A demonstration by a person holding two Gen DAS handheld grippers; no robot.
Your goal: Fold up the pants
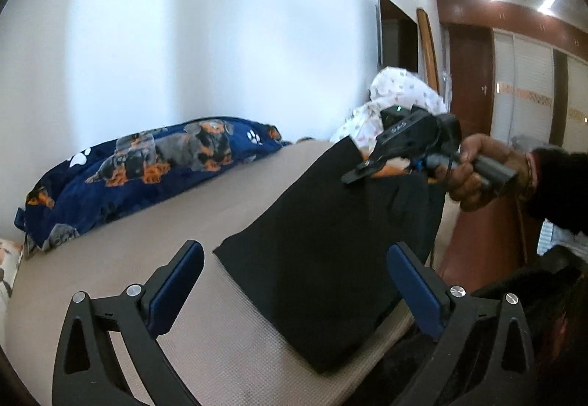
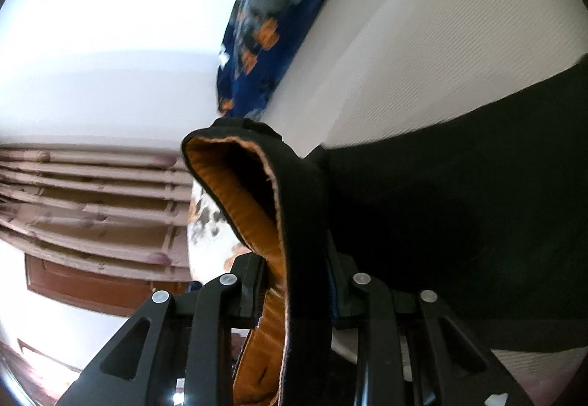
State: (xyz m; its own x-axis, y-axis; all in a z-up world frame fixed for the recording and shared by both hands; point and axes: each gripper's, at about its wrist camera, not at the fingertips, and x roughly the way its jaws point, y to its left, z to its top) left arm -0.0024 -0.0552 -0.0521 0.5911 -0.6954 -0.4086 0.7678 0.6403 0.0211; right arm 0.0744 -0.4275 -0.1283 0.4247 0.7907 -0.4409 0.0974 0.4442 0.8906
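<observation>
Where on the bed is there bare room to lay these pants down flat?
Bare tan mattress lies between the navy dog-print blanket and the black pants. The far end near the white printed bedding is crowded.

not much to read here tbh; the only marking is some small pale lettering on the black body of the right gripper (image 1: 362, 175), up above the black pants (image 1: 330, 240), and it's too blurry to make out; nothing legible in the right wrist view
</observation>
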